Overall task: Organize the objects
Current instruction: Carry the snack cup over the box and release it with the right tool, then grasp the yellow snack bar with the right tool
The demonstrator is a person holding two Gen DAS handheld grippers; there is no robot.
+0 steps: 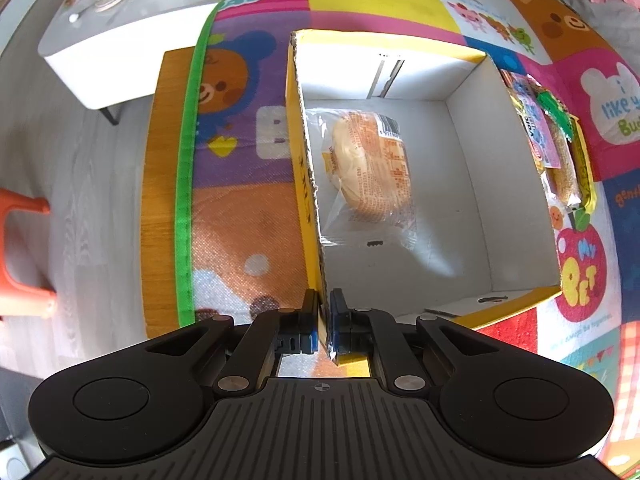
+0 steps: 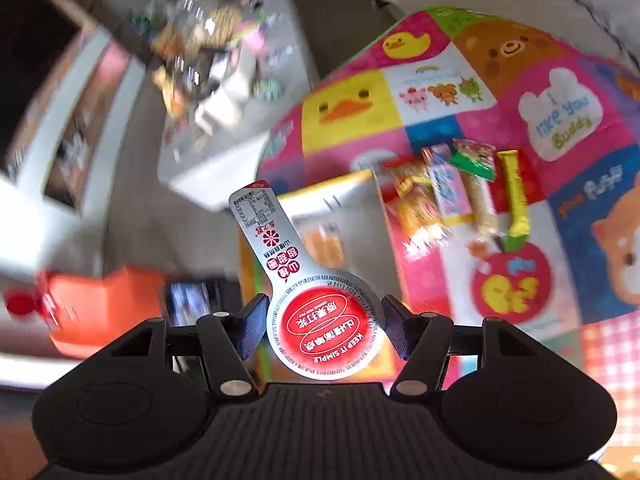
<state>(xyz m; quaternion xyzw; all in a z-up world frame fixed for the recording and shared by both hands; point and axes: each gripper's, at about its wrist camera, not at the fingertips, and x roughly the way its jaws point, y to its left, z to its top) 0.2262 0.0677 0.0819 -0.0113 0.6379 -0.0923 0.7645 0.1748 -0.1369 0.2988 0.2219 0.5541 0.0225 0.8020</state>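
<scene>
Left claw (image 1: 324, 316) pinching near corner of box wall, pads pressed on cardboard edge. Box (image 1: 460, 76) open-topped, yellow outside, white inside, sitting on cartoon-print mat (image 1: 240, 208) over counter. Wrapped bun (image 1: 370, 168) lying inside box, against left wall. Snack packets (image 1: 560, 148) heaped on mat just beside box's right wall. Right claw (image 2: 323, 330) gripping round red-and-white lidded cup (image 2: 326, 330), long label tab sticking forward; cup held in air above box's near end. Background blurred.

Both grippers, left (image 1: 323, 322) and right (image 2: 324, 326), are matte black with blue-padded jaws and silver pivot pins.
</scene>
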